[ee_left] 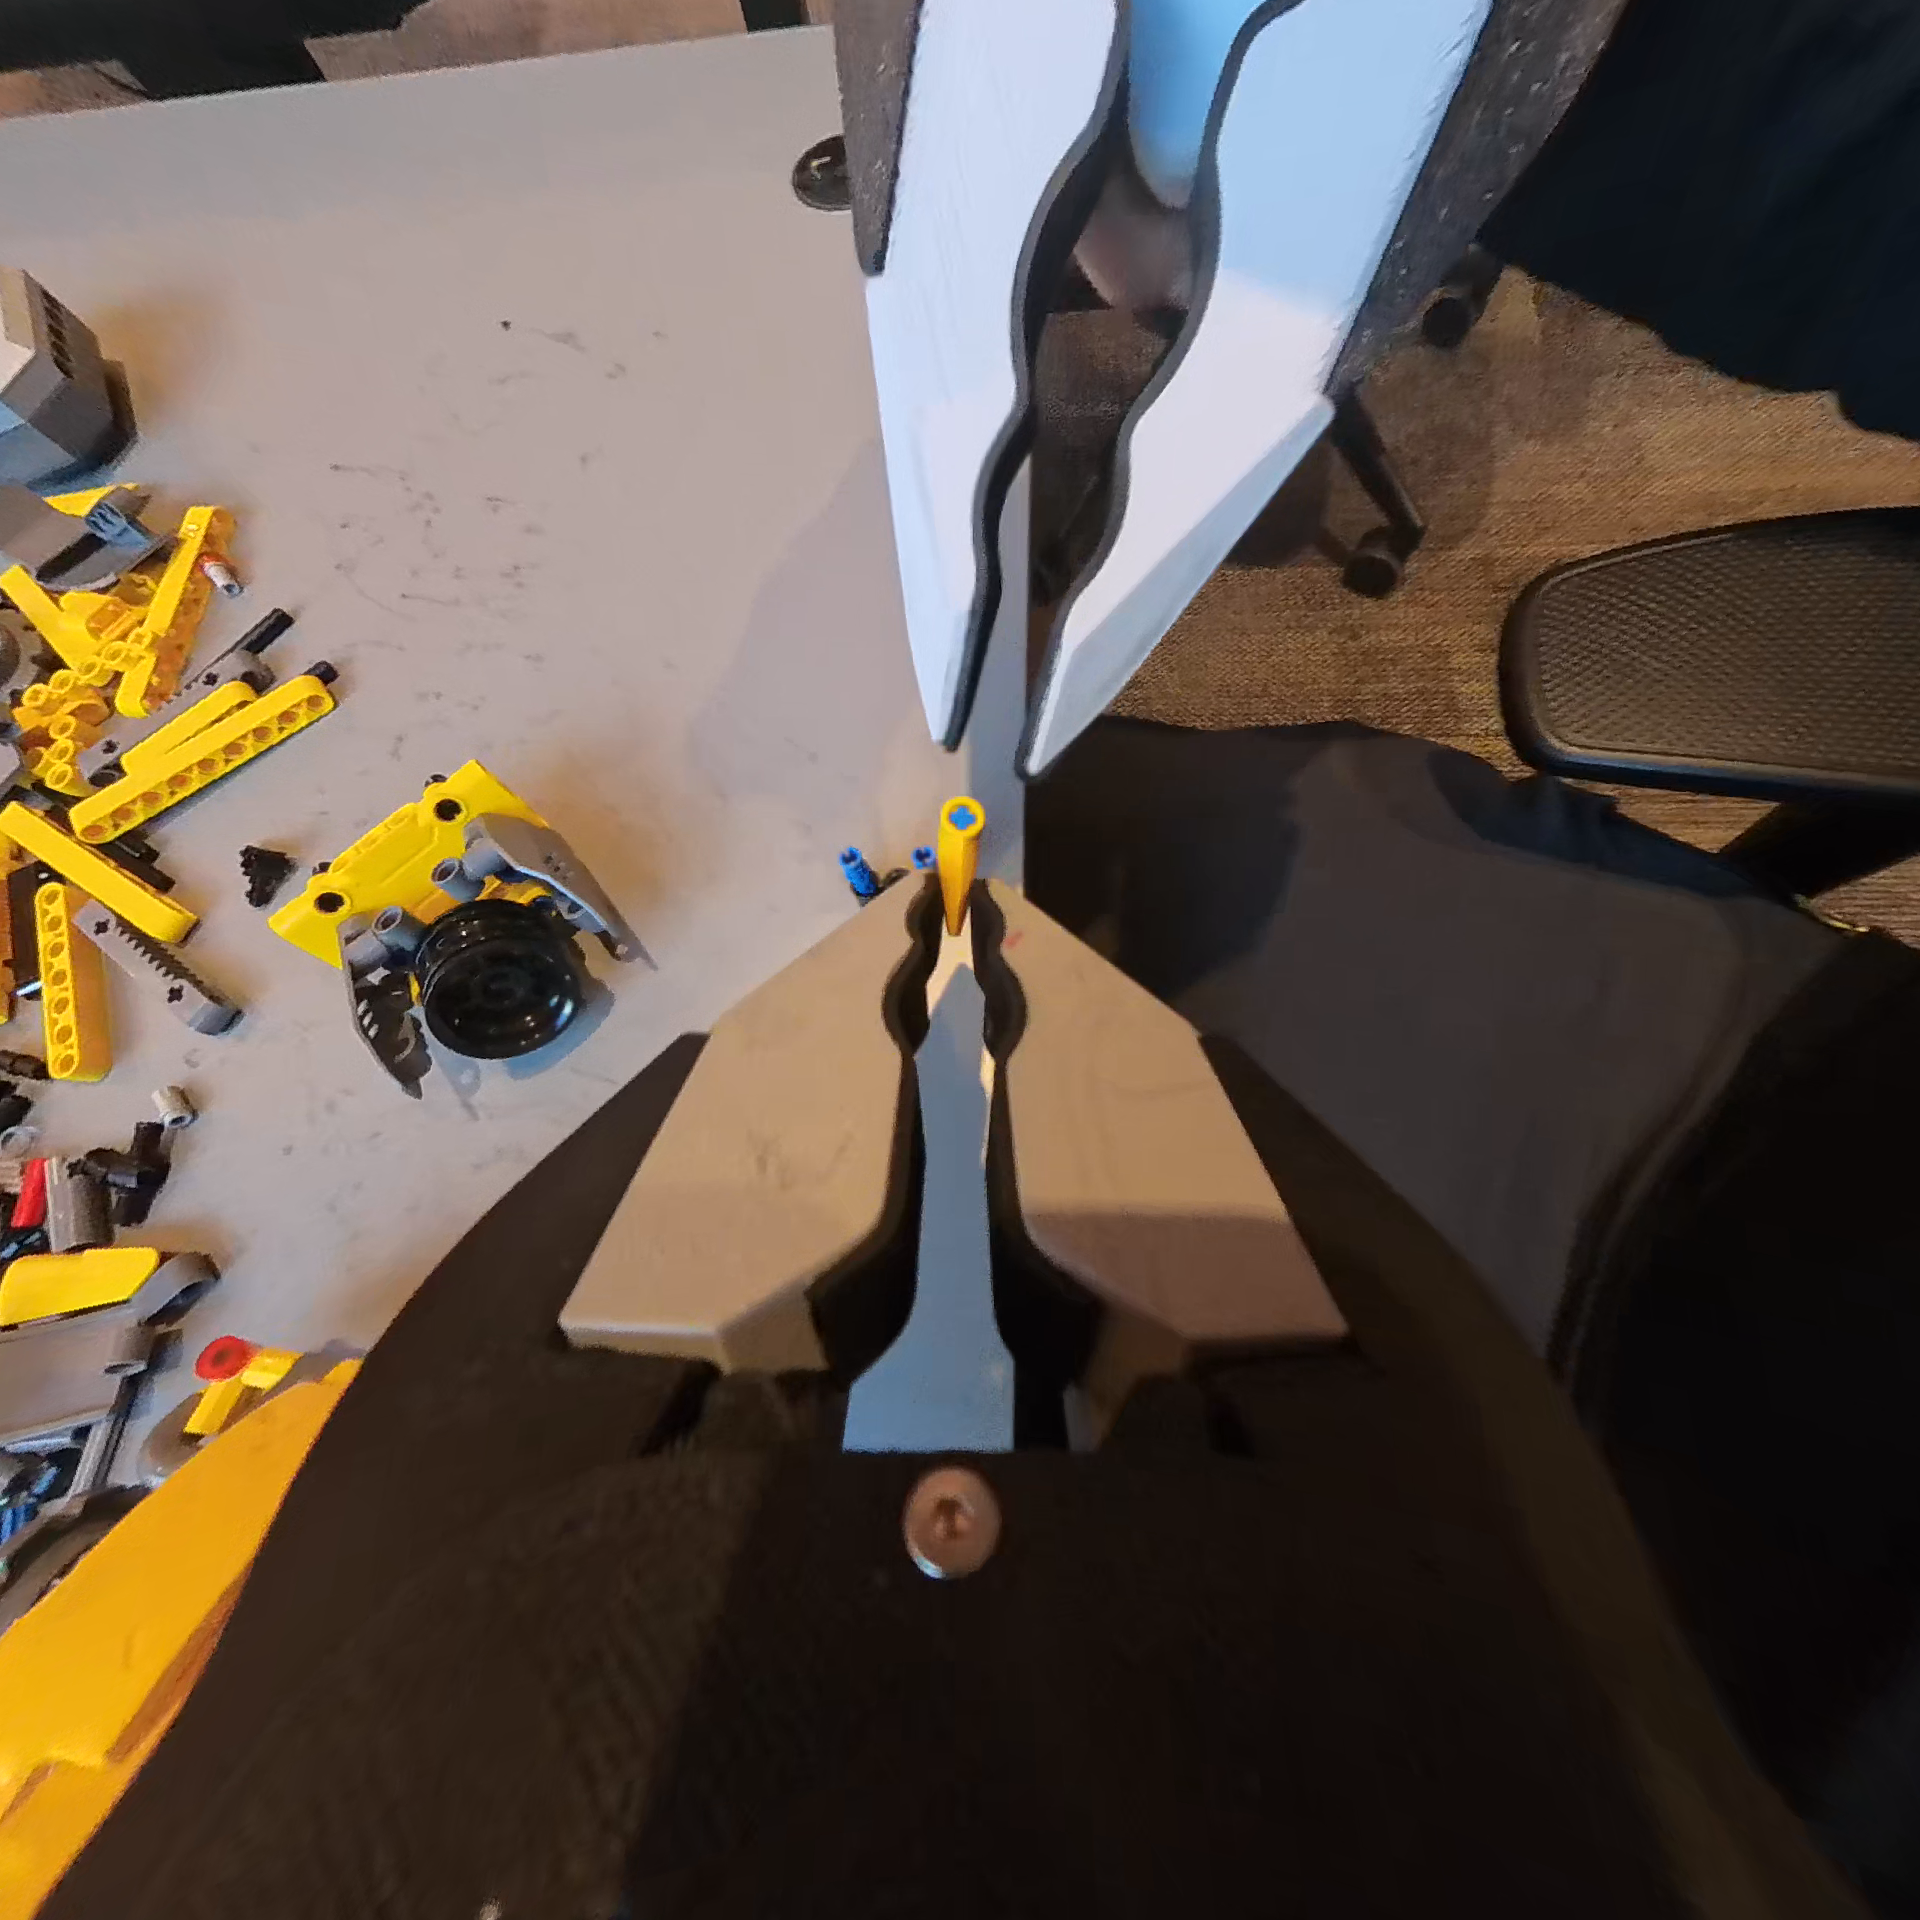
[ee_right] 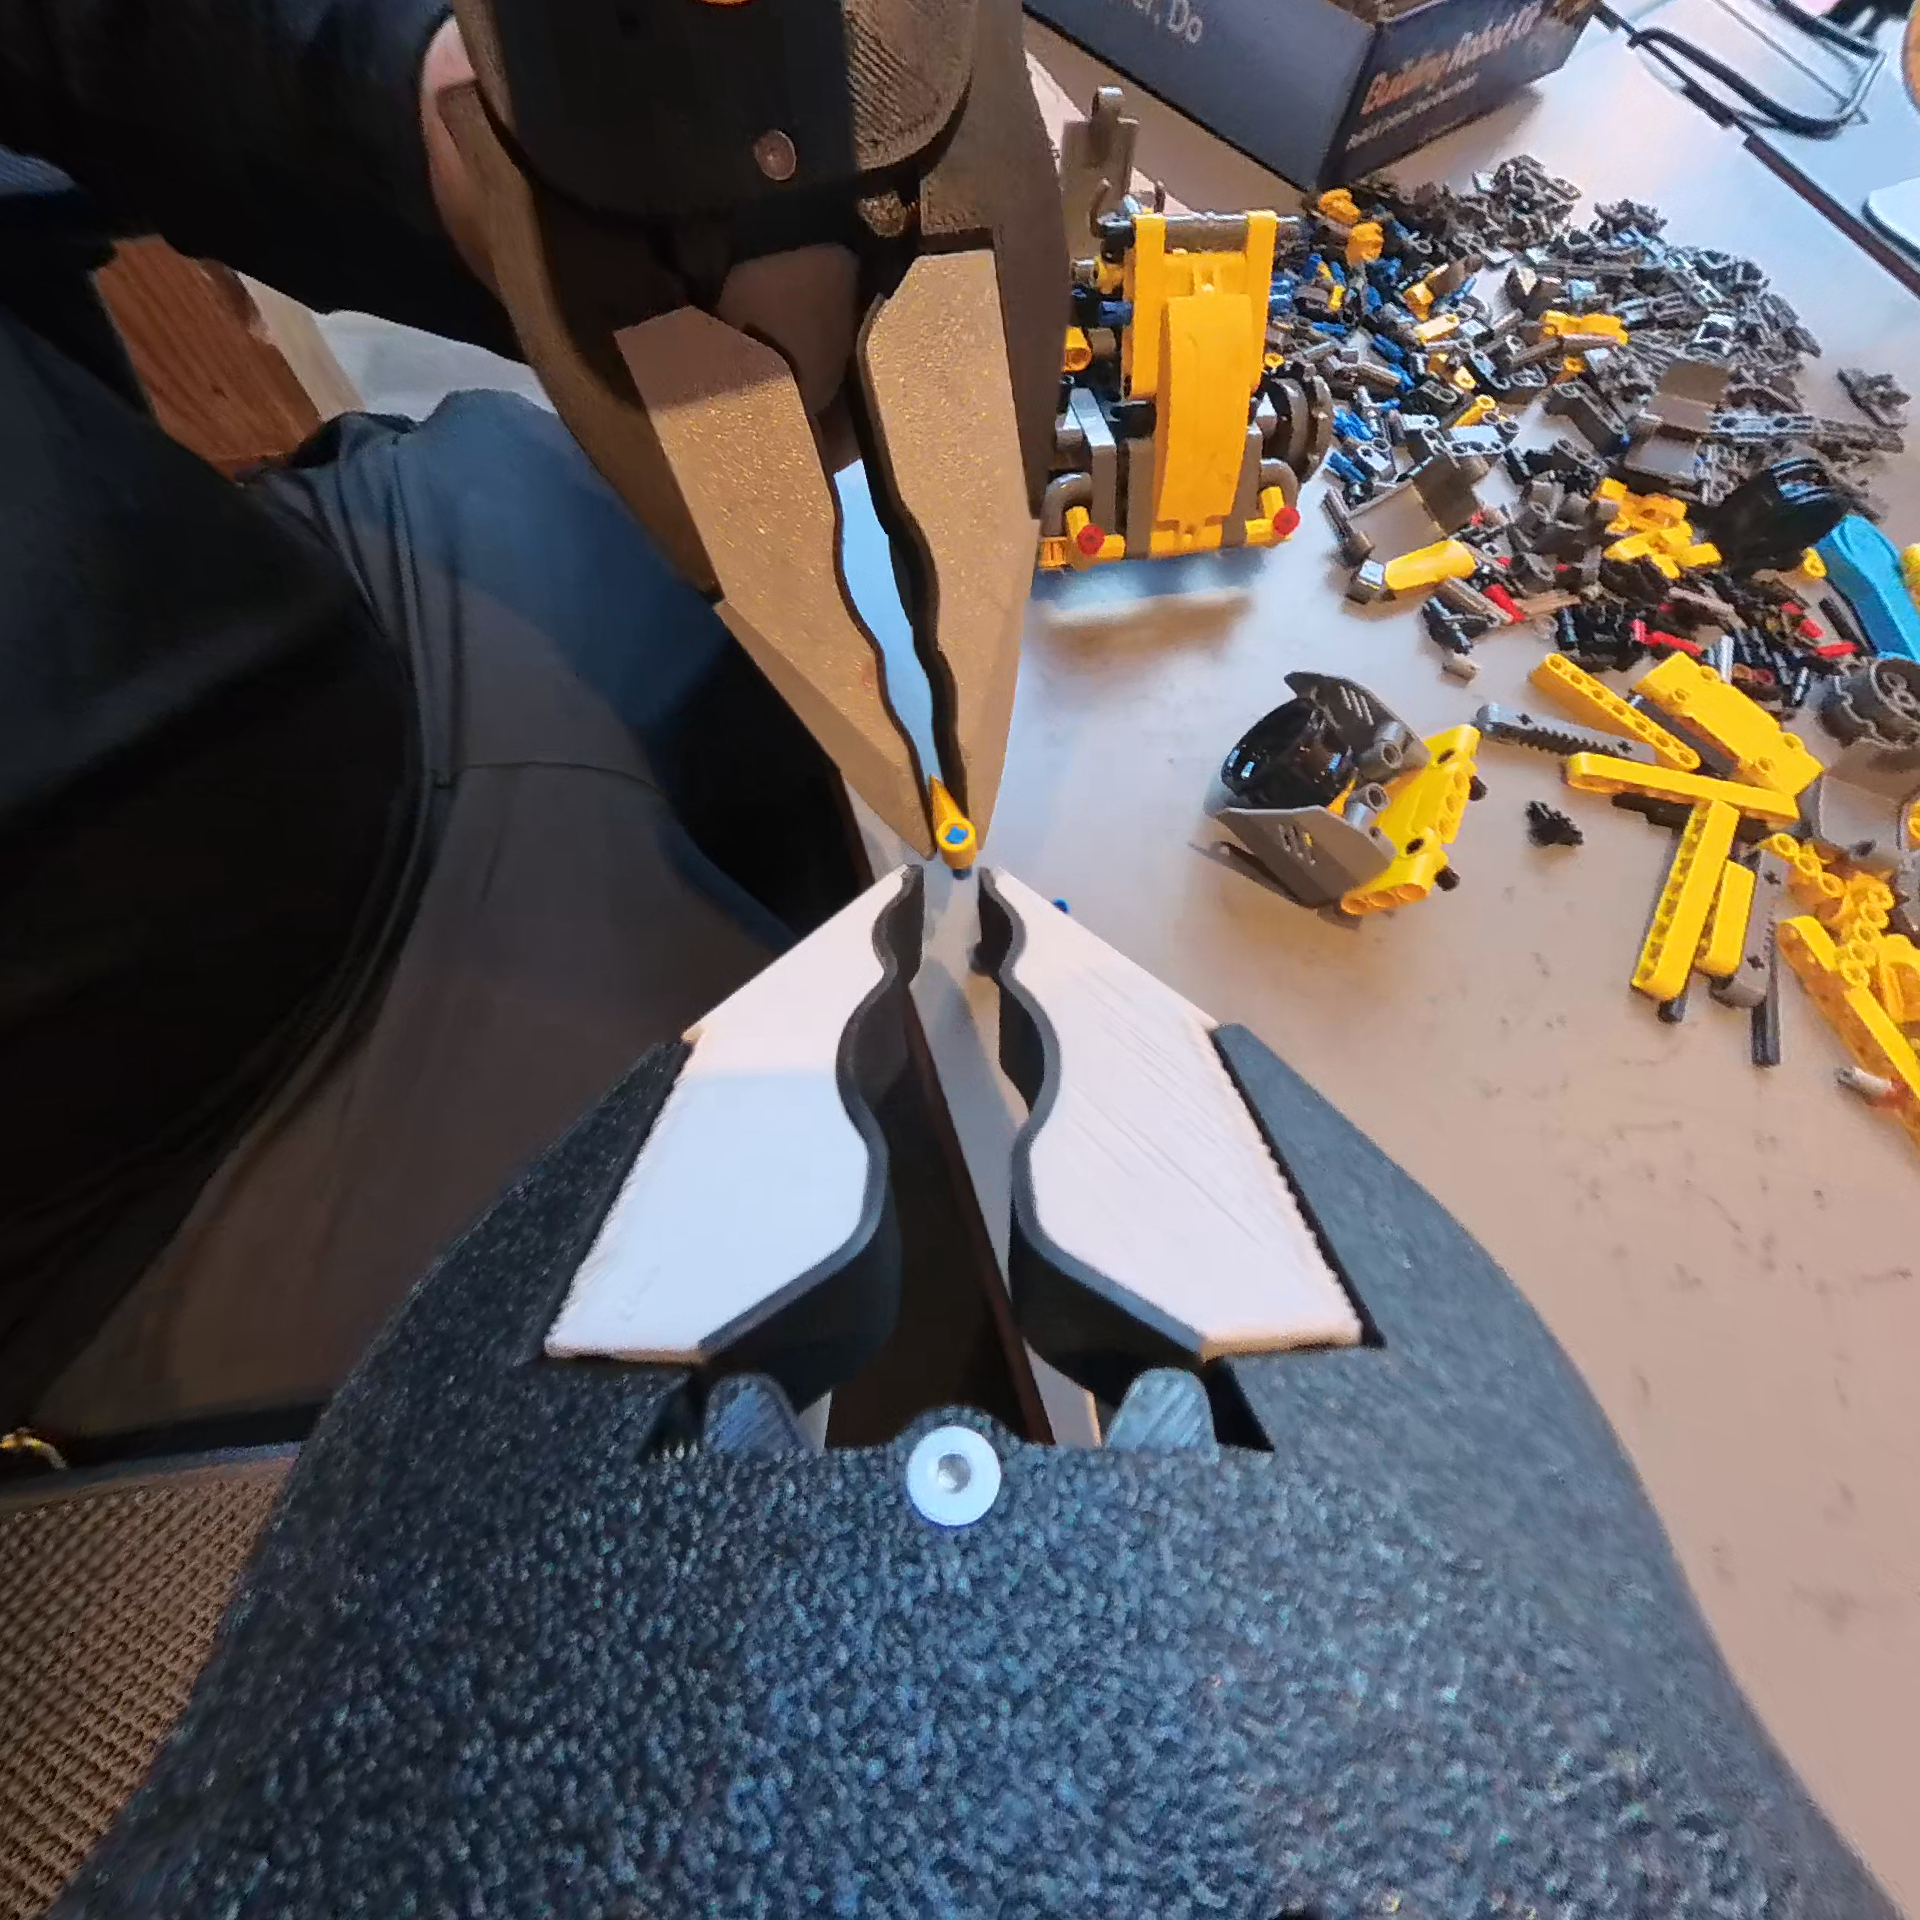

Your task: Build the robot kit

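My left gripper (ee_left: 952,902) is shut on a thin yellow-orange piece (ee_left: 958,868) with a blue cross-shaped axle in its end. It holds the piece upright above the table's edge. My right gripper (ee_left: 987,758), with white fingers, is narrowly open and empty, its tips just short of the piece's blue end. In the right wrist view the left gripper (ee_right: 940,821) comes down from above with the yellow-orange piece (ee_right: 951,826) in its tips, right in front of my right gripper (ee_right: 953,878). Small blue pins (ee_left: 857,871) lie on the table just beside the left fingertips.
A small yellow and grey assembly with a black wheel (ee_left: 457,925) (ee_right: 1351,800) lies on the grey table (ee_left: 520,416). A big heap of loose building pieces (ee_right: 1662,416), a yellow vehicle build (ee_right: 1174,395) and a dark box (ee_right: 1351,83) lie farther off. An office chair (ee_left: 1714,644) stands past the table edge. Left and right tips are no more than a few centimetres apart.
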`<state>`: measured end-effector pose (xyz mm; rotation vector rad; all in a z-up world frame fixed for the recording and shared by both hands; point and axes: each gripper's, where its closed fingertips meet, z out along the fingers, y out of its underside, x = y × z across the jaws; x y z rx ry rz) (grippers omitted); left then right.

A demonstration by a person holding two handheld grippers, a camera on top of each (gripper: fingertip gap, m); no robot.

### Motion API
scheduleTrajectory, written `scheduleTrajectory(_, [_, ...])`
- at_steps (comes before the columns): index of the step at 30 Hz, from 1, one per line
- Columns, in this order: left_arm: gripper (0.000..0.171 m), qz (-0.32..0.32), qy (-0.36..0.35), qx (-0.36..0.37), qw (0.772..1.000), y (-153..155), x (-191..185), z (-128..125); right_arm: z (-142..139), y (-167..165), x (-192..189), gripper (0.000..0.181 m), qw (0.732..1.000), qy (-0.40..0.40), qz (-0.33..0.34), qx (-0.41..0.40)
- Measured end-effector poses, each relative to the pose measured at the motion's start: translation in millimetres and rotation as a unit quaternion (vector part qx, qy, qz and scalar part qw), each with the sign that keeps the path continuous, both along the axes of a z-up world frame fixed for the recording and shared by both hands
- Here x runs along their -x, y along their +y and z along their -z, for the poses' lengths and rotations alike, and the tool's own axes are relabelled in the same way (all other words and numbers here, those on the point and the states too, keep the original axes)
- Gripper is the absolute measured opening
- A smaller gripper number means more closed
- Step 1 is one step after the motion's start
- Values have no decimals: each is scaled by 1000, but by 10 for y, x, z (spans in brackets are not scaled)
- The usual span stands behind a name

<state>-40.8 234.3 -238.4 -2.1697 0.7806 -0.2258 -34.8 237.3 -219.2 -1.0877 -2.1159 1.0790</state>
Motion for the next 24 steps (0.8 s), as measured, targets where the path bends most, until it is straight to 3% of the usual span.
scheduleTrajectory(9, [3, -3, 23, 33, 999, 140, 58, 109, 99, 129, 116, 4, 1000, -15, 13, -11])
scheduleTrajectory(17, [3, -13, -34, 97, 995, 163, 82, 176, 152, 206, 203, 0, 999, -30, 11, 2])
scheduleTrajectory(24, [3, -17, -15, 93, 995, 165, 104, 207, 200, 157, 199, 0, 1000, -31, 0, -1])
